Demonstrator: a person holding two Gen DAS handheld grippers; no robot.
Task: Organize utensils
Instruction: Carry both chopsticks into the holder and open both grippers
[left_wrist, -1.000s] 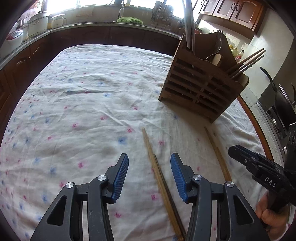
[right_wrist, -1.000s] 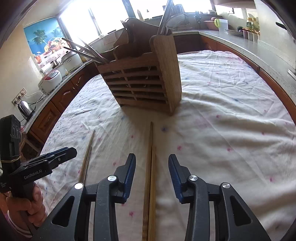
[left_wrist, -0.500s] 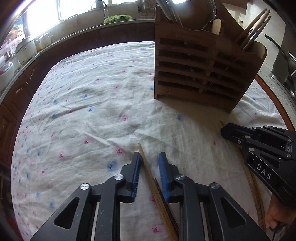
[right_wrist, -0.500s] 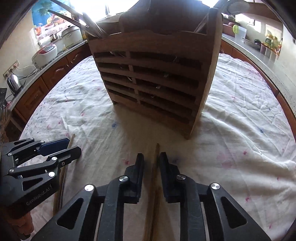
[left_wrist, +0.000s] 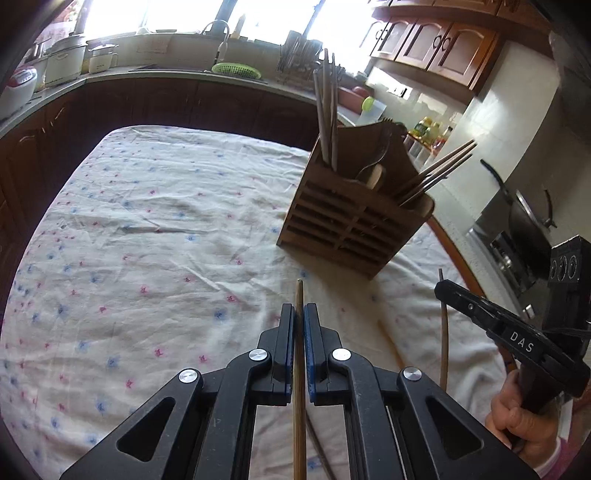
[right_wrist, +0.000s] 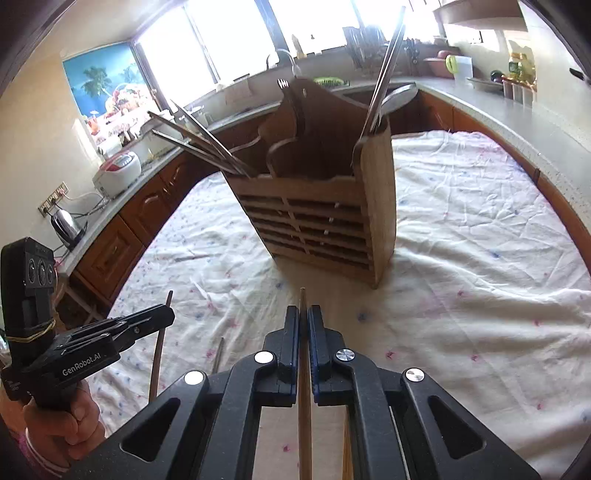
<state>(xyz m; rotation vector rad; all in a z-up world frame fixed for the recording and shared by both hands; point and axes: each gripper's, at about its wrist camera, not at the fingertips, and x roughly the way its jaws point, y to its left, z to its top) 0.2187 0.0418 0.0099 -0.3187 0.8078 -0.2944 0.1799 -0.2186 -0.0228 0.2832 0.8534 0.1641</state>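
A slatted wooden utensil holder (left_wrist: 354, 221) (right_wrist: 317, 225) stands on the flowered tablecloth (left_wrist: 147, 236) and holds chopsticks, a spoon and metal utensils. My left gripper (left_wrist: 299, 314) is shut on a wooden chopstick (left_wrist: 299, 369), lifted above the cloth short of the holder. My right gripper (right_wrist: 303, 317) is shut on another wooden chopstick (right_wrist: 304, 398), also raised in front of the holder. Each gripper shows in the other's view, the right one (left_wrist: 443, 288) and the left one (right_wrist: 166, 314), each with a chopstick. One dark chopstick (left_wrist: 317, 450) lies on the cloth below the left gripper.
Another chopstick (right_wrist: 218, 354) lies on the cloth between the grippers. Kitchen counters (left_wrist: 147, 77) with a sink, rice cookers (right_wrist: 118, 170), a kettle (right_wrist: 66, 225) and a stove (left_wrist: 517, 236) ring the table.
Both grippers closed on a chopstick each and lifted them off the cloth, pulling back from the holder.
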